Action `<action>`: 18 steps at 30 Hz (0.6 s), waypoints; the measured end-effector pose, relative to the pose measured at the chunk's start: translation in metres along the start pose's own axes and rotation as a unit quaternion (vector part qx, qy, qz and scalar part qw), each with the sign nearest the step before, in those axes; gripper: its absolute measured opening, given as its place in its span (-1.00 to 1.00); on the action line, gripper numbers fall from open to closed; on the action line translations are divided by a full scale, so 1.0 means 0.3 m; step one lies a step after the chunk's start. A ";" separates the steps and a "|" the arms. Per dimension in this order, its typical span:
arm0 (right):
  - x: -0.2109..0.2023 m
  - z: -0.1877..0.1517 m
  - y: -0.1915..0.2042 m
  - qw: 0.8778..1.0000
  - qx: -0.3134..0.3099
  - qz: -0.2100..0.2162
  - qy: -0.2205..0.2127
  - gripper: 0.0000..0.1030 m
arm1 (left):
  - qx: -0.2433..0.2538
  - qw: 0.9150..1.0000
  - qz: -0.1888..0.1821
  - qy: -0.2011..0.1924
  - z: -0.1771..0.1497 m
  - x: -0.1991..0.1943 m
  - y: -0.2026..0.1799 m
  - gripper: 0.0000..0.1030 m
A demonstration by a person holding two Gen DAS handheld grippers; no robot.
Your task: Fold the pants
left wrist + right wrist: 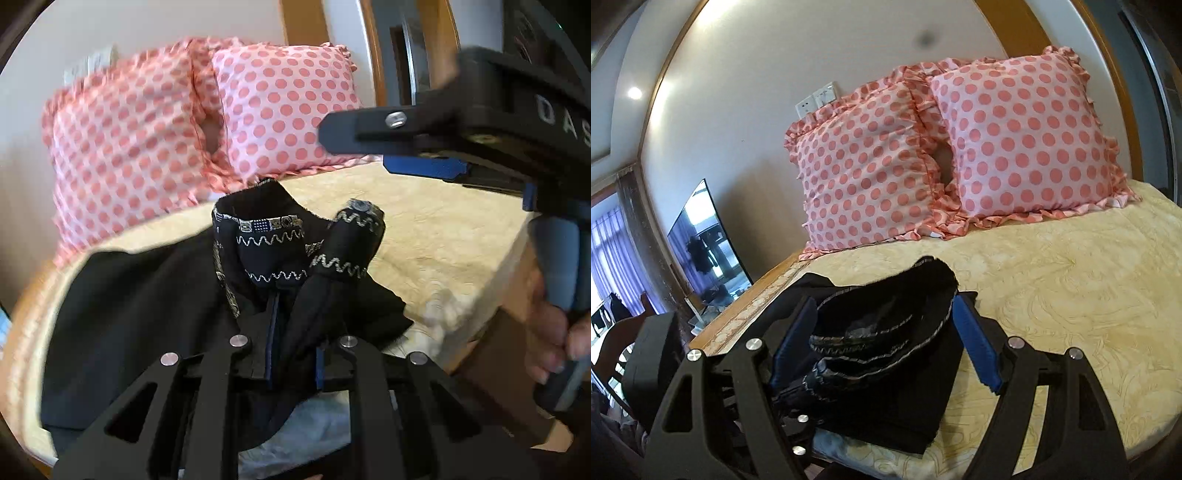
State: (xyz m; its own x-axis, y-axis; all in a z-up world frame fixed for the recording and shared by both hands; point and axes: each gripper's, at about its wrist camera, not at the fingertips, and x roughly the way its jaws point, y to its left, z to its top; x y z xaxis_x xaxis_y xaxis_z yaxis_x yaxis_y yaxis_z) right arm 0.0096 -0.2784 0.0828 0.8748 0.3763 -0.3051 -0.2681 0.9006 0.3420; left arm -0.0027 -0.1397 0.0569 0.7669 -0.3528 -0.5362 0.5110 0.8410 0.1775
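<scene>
Black woven pants (147, 314) with silver zigzag-stitched waistband lie bunched at the edge of the cream quilted bed (1071, 295).
The left gripper (295, 347) is clamped on gathered black cloth; the right gripper (882, 339) stands spread wide, its blue pads flanking the waistband folds. Two pink polka-dot ruffled pillows (960, 155) lean against the white wall.

In the left wrist view the black pants with zigzag-stitched waistband (280, 258) bunch over the left gripper (295, 354) and hide its blue-padded fingertips, and the pink polka-dot ruffled pillows (147, 140) at upper left are smeared by blur. At the right edge the right gripper (424, 147) is cut off by the frame, its far finger hidden. In the right wrist view, the pants' lower edge (886, 424) disappears behind the gripper body at the bottom
</scene>
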 end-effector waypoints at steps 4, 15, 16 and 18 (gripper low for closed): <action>-0.018 -0.004 -0.028 1.000 0.004 -0.015 0.001 0.47 | 0.012 1.000 0.013 0.011 -0.007 -0.005 -0.011 -0.65; -0.018 -0.004 -0.036 0.999 0.016 0.034 0.027 0.39 | 0.047 0.999 0.010 0.014 -0.020 -0.013 -0.002 -0.54; -0.005 0.000 -0.031 0.998 0.015 0.039 0.038 0.39 | 0.054 0.998 0.017 0.010 -0.027 -0.009 -0.015 -0.54; 0.045 0.007 -0.038 0.995 0.030 0.059 0.076 0.39 | 0.068 0.997 0.041 -0.005 -0.046 -0.003 -0.046 -0.52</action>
State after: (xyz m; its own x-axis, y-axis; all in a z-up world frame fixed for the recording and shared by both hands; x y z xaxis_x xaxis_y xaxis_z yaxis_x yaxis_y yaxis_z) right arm 0.0253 -0.2841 0.0765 0.7662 0.5114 -0.3891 -0.3373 0.8354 0.4339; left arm -0.0158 -0.1454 0.0434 0.8113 -0.2907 -0.5073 0.4949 0.8035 0.3310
